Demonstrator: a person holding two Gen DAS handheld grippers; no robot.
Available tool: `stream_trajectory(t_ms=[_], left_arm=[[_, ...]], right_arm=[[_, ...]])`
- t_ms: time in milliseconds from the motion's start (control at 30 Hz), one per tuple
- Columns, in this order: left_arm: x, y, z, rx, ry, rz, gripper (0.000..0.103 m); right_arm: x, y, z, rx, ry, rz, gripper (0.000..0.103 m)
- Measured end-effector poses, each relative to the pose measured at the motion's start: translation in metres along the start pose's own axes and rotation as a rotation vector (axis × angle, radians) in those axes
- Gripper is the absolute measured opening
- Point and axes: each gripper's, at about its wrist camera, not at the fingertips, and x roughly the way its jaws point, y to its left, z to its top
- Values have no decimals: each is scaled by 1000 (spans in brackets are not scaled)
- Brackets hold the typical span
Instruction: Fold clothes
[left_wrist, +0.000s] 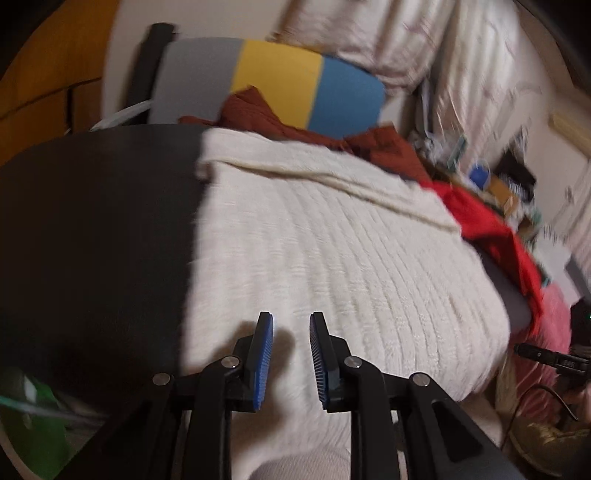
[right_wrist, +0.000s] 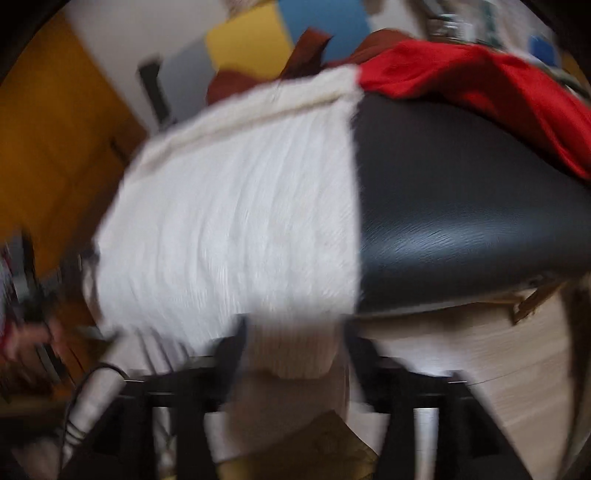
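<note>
While both grippers (left_wrist: 291, 325) (right_wrist: 291, 332) gape empty, cream sweater (left_wrist: 332, 240) edge beside bare black tabletop (left_wrist: 92, 221).

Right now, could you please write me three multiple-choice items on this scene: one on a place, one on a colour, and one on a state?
1. Where does the cream ribbed knit sweater lie?
A. on the black table
B. on the floor
C. over the chair back

2. What colour is the middle stripe of the striped cushion behind the table?
A. green
B. yellow
C. pink

3. How does the left gripper stand?
A. shut on the sweater
B. shut on a red cloth
C. open, holding nothing

Answers: 1 A, the sweater is spread flat on the dark tabletop. 2 B, yellow sits between grey and blue. 3 C, a clear gap shows between its blue pads.
</note>
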Motion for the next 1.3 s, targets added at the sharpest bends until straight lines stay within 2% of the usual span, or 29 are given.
stream_trajectory(t_ms=[67,133,367,533,700,867,933,967,1000,1033,1067,1100,1133,1167,1300], left_arm=[[-15,23,-4,-88,-23,0,24],[-19,45,-10,-168,4,-17,28],[-10,71,-32,-223,179,-75,32],[5,67,-45,-177,244,-58,32],[17,51,-49,-114,258,-80,32],[31,41,-53,-63,277,-68,37],[35,42,-56,-84,305,-81,37],[38,42,-56,-102,322,-91,37],[40,43,-56,-121,339,-101,34],[41,43,-57,-141,357,-113,31],[40,43,-56,-138,362,-102,25],[39,42,-56,-135,367,-91,18],[38,41,-56,-132,371,-83,12],[33,41,-54,-135,359,-108,7],[2,36,-35,-144,250,-187,6]], right_arm=[[-7,-12,3,41,-29,19,73],[-2,-22,2,70,-6,48,73],[15,-27,-10,112,49,145,74],[23,-22,-12,83,78,134,76],[30,-18,-9,75,73,158,83],[38,-16,-13,76,91,188,82],[40,-13,-13,73,98,192,78],[42,-12,-13,70,108,191,70],[45,-11,-14,65,126,190,55],[48,-10,-14,60,143,194,46],[49,-8,-14,53,154,207,32],[49,-6,-15,45,155,218,24],[47,-4,-14,36,154,226,21],[44,-2,-14,27,150,231,19],[26,2,-8,24,120,285,16]])
